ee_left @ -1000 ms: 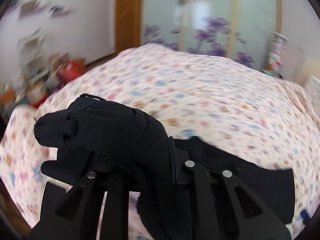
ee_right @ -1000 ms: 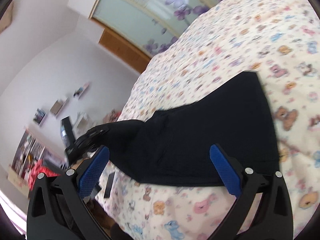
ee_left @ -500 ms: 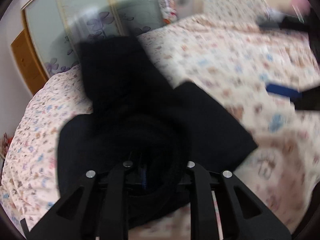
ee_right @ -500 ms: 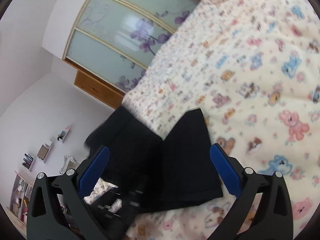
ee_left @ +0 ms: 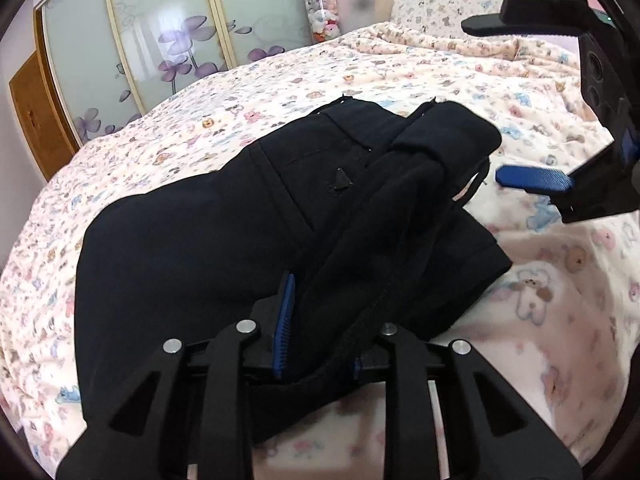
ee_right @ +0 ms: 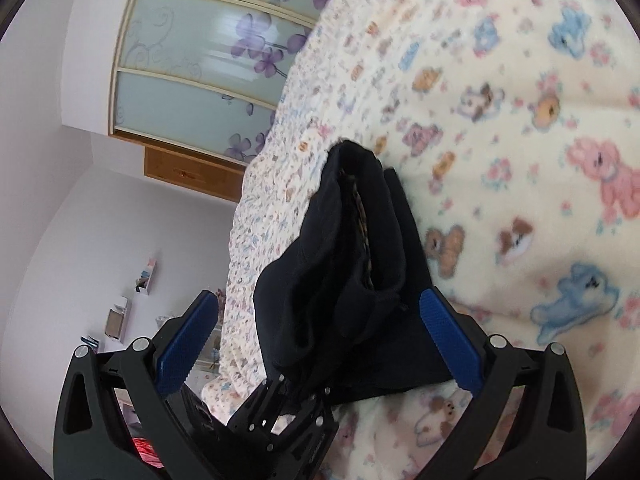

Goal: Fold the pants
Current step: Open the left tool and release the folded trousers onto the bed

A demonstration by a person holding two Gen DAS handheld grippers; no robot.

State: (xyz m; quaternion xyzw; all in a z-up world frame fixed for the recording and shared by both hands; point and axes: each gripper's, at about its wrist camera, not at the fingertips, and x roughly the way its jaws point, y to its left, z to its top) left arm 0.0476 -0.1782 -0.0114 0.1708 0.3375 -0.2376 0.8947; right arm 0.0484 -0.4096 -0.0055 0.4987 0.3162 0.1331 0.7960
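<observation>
The wide bed under its cream fleece blanket printed with little bears (ee_left: 400,80) fills most of the room in front of the frosted sliding wardrobe doors with purple flowers (ee_left: 160,40). On the blanket lies the pair of black fabric pants (ee_left: 208,232), already doubled over into a thick bundle, its long axis running away from the near bed edge toward the far side.

The top layer, a rolled ridge of cloth, rises from the left gripper (ee_left: 320,340) up toward the right gripper (ee_right: 320,340). The left tongs stand at the near end of that ridge; their jaws have just been easing apart, the blue pad on one side stands clear of the cloth, and the fold still lies between them, so I would call the hold let go or nearly so. The right tongs gape wide, holding nothing; from their own view the bundle's end sits between the blue pads without touching either.

Both tools sit at the bundle, the left at the near end, the right at the end nearest it. I'd judge the fold just laid down, and smoothing or one more fold along that axis comes next.
</observation>
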